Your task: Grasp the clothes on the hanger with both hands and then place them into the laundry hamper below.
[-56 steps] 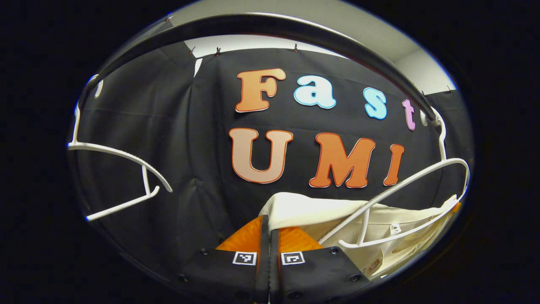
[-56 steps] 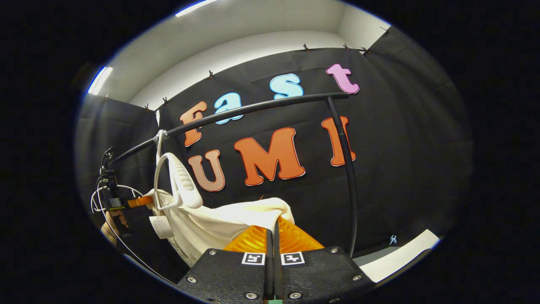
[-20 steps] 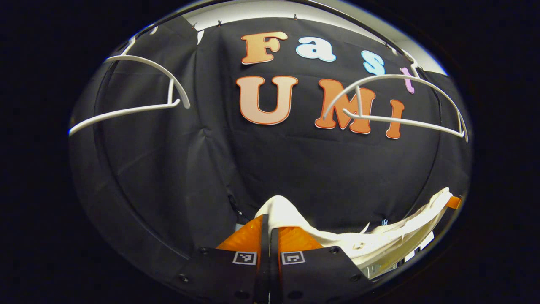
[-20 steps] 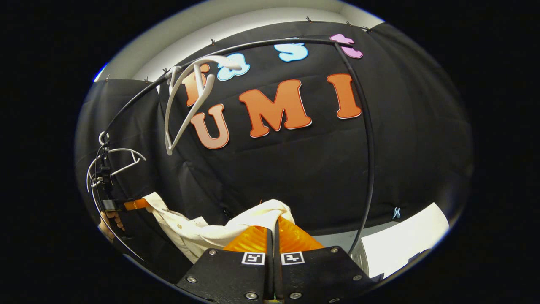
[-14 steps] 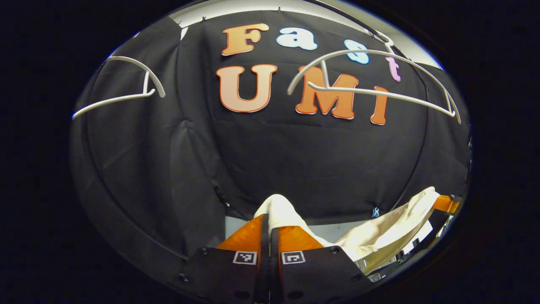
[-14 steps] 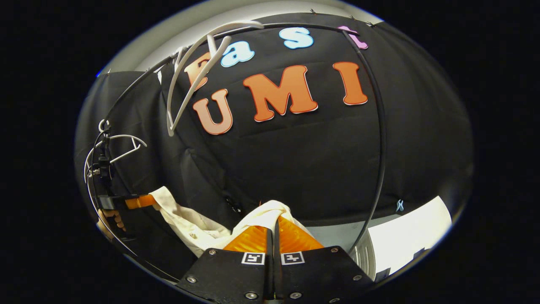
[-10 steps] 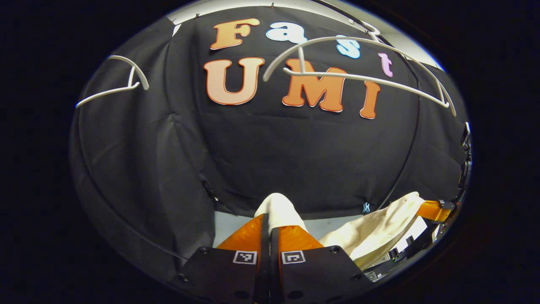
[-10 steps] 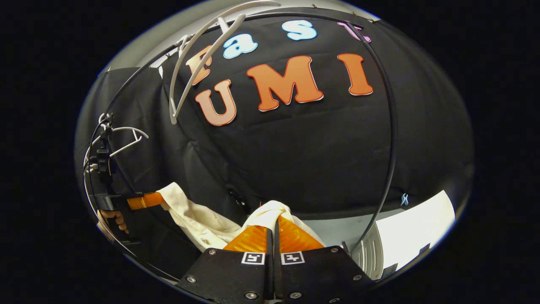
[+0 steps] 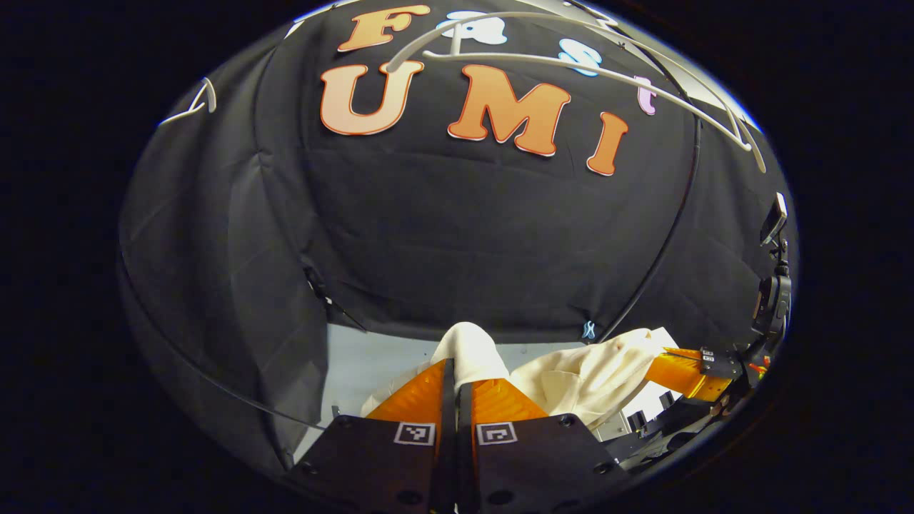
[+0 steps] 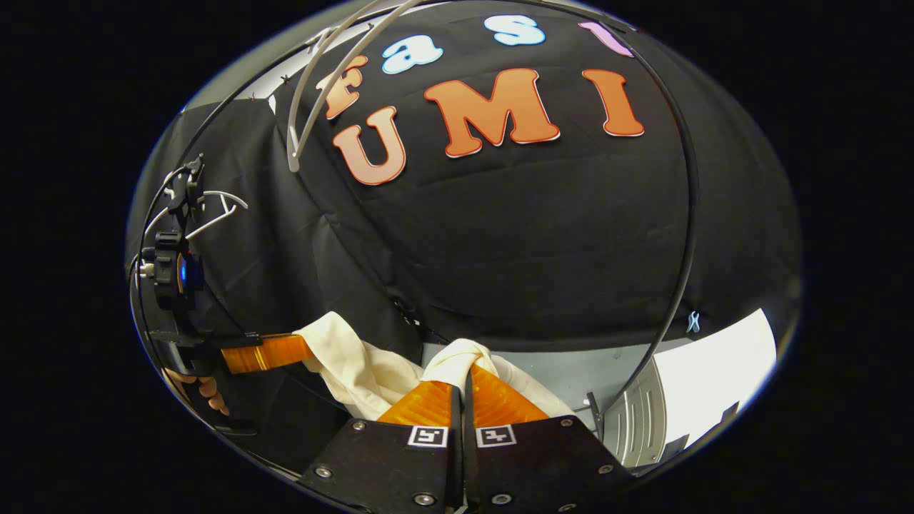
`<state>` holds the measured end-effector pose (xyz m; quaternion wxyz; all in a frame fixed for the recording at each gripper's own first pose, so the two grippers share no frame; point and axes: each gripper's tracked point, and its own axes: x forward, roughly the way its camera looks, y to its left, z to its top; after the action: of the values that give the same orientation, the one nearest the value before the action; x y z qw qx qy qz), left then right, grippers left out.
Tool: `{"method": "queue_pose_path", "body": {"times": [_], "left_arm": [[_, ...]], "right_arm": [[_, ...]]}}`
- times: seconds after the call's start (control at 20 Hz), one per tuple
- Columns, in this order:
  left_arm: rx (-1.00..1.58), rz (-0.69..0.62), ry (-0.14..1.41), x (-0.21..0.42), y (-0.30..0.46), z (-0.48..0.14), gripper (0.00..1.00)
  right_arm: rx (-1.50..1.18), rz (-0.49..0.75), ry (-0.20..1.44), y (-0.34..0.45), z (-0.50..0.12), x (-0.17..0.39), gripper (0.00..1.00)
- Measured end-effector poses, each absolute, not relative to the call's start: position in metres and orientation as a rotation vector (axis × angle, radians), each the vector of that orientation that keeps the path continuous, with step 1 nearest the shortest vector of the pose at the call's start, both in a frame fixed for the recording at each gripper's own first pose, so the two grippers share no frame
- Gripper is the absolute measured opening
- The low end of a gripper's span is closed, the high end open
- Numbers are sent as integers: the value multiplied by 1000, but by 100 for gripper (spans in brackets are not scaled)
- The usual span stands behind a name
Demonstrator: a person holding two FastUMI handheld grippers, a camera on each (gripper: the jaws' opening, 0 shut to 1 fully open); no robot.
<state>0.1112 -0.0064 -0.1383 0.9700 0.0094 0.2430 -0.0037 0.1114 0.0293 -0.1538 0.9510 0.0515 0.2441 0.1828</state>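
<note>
A cream garment (image 9: 578, 375) hangs slack between both grippers, off its hanger. In the left gripper view my left gripper (image 9: 455, 371) is shut on one bunched end of it (image 9: 471, 350), and the right gripper (image 9: 685, 371) holds the other end at the lower right. In the right gripper view my right gripper (image 10: 460, 378) is shut on a fold of the garment (image 10: 457, 357); the left gripper (image 10: 264, 353), held by a hand (image 10: 207, 392), grips the far end at the left. The bare white hanger (image 9: 571, 68) hangs high above on the black rail (image 10: 685, 178).
A second bare white hanger (image 10: 214, 207) hangs on the rail further left. The rack's dark upright (image 9: 664, 250) runs down to a pale floor (image 9: 371, 357). A white slatted object (image 10: 643, 421) stands at the lower right of the right gripper view.
Both grippers have gone down with the garment: the hangers and the wall have slid up in both views and the floor has come into sight. The grippers have moved closer together, slackening the cloth.
</note>
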Motion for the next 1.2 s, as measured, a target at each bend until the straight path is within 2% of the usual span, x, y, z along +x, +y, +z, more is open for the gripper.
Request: {"method": "queue_pose_path", "body": {"times": [0.25,0.3,0.35,0.65,1.15,1.2], "left_arm": [[-32,-10,574,105,-18,-172,8],[-35,-8,591,103,-18,-177,5],[-39,-5,608,100,-19,-183,8],[-46,19,723,90,-20,-221,8],[-39,84,898,66,-2,-267,5],[-44,88,906,65,0,-271,10]], "right_arm": [[117,331,573,31,-187,107,1],[112,325,586,30,-194,104,1],[107,319,602,30,-200,103,1],[96,278,699,35,-237,101,3],[64,277,807,46,-278,83,9],[62,272,815,44,-281,82,9]]}}
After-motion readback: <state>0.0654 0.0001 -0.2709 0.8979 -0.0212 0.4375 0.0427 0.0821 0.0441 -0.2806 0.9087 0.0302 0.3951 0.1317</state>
